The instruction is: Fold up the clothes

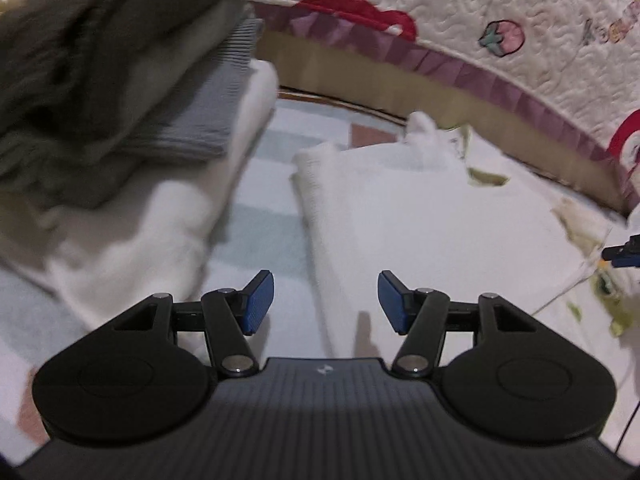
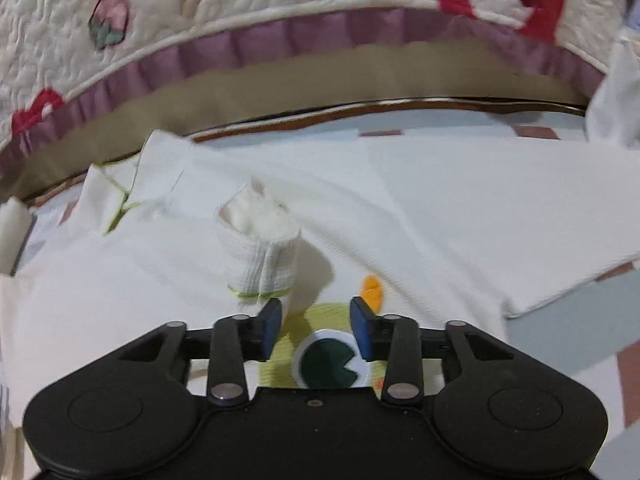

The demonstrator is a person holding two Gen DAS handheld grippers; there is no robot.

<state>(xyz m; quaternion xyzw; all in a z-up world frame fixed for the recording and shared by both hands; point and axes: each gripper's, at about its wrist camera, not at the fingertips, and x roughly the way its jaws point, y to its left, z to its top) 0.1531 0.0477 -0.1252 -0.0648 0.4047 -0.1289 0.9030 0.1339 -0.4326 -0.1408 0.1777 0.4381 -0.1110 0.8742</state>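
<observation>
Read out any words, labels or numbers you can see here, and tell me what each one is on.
Nothing can be read for certain.
Quilt: a line of stitched lettering near its right edge, too blurred to read.
Left gripper: a small pale mark on its body, a logo, not letters.
White shirt: a frog-like patch and an orange shape, pictures only, no text.

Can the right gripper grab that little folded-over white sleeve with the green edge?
Probably yes. The right gripper is open with nothing between its pads, and the folded white sleeve with the green hem lies just ahead on the white shirt, with nothing covering it.
</observation>
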